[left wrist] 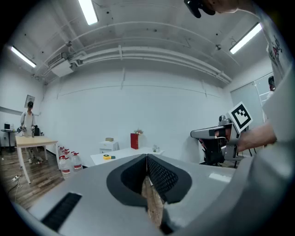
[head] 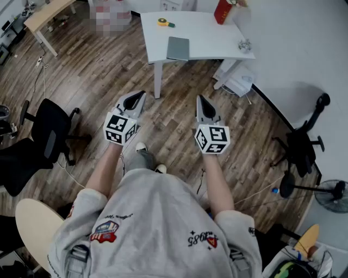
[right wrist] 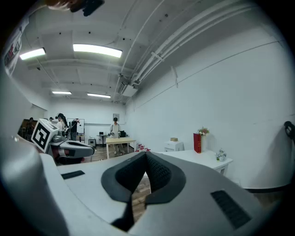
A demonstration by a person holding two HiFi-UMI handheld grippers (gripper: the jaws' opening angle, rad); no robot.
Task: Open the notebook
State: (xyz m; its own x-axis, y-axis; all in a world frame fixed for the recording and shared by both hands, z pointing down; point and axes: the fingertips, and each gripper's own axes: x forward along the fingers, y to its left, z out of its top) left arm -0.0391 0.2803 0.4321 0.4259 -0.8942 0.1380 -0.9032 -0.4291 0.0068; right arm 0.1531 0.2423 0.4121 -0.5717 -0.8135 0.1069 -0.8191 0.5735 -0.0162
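— Where is the notebook (head: 178, 48) seen?
— It is seen lying flat on the white table (head: 212, 38), near the front edge. Its cover is shut. A yellow tape measure (head: 162, 22) and a red box (head: 221, 11) are set further back on the same table.
— Is the notebook being touched?
— No. The left tongs (head: 140, 96) and the right tongs (head: 202, 101) are held out over the wood floor (head: 174, 125), well apart from the table.
— Is anything held in the tongs?
— Nothing is held. In the left gripper view the tips are seen pressed together, and only floor is seen through the small gap below them. In the right gripper view the tips are closed the same way, with nothing between them.
— So how much is done?
— Nothing yet, it seems. The table has to be reached first. Then the tongs have to be opened, the cover has to be caught at its edge, and it has to be lifted and turned over.
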